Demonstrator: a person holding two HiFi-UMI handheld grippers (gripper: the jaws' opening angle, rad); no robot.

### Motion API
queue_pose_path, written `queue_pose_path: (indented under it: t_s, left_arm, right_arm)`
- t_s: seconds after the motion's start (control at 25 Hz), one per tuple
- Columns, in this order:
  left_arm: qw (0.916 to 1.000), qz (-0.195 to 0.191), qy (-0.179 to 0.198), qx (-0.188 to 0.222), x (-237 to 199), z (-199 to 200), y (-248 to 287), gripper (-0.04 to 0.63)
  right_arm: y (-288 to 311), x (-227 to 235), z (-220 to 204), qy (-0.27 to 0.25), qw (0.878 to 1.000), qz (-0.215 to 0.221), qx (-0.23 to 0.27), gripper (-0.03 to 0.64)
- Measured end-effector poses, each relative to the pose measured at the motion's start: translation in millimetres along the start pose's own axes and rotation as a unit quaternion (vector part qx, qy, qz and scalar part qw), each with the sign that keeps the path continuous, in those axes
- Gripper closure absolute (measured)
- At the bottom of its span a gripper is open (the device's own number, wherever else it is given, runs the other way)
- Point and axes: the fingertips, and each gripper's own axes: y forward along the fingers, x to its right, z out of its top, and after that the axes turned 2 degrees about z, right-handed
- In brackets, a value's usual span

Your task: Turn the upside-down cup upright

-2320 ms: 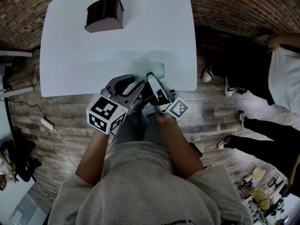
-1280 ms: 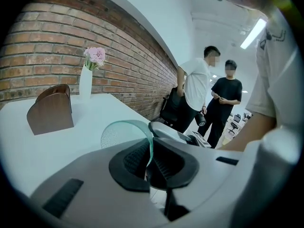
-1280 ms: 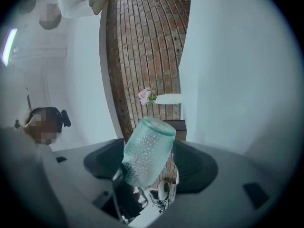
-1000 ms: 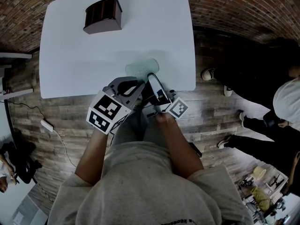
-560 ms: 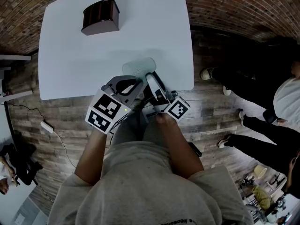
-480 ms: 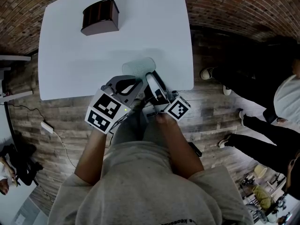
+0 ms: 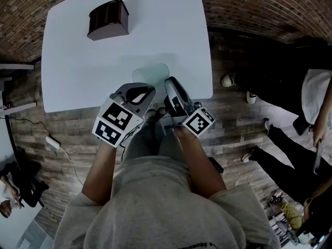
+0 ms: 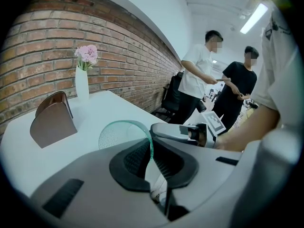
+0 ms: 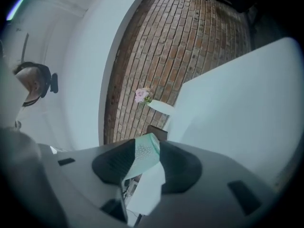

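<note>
Left claw (image 8: 151, 148) and right claw (image 9: 142, 158) are both set on the translucent green cup (image 7: 149, 74), which is held tilted at the near edge of the white surface (image 7: 78, 66).

The cup's thin wall is pinched just below the rim by the left claw, whose jaws are pressed almost together on it. The right claw's jaws have just been closing, and the cup's textured body is seen between them, met by a pad on each side. Whether the cup touches the surface cannot be told. A brown curved holder (image 7: 108, 18) is placed well apart at the far side of the surface, and a white vase with a pink flower (image 8: 81, 82) is stood by the brick wall (image 8: 42, 42). Two people (image 8: 199, 80) are seen standing beyond the surface.
</note>
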Motion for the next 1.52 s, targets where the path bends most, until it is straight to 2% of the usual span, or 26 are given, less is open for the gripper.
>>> queue_pose_path:
  t_s: [0.28, 0.56, 0.8, 1.12, 1.28, 1.52]
  left_arm:
    - [0.9998, -0.005, 0.006, -0.021, 0, -5, 2, 0.573]
    - [0.9981, -0.01, 0.028, -0.054, 2, -11, 8, 0.573]
    - [0.9935, -0.017, 0.06, -0.095, 3, -16, 15, 0.572]
    - [0.9755, -0.031, 0.139, -0.168, 7, -22, 28, 0.572]
    - [0.9681, -0.043, 0.159, -0.189, 11, -22, 32, 0.572]
    - [0.9527, -0.06, 0.191, -0.229, 16, -26, 35, 0.572]
  right_arm:
    - [0, -7, 9, -0.06, 0.998, -0.019, -0.009, 0.605]
    - [0, -20, 22, -0.134, 0.99, -0.032, -0.026, 0.609]
    - [-7, -23, 29, -0.155, 0.987, -0.045, -0.025, 0.609]
    - [-16, -25, 38, -0.161, 0.985, -0.052, -0.015, 0.609]
    - [-19, -26, 40, -0.166, 0.984, -0.054, -0.015, 0.609]
    - [-23, -27, 42, -0.166, 0.984, -0.056, -0.011, 0.609]
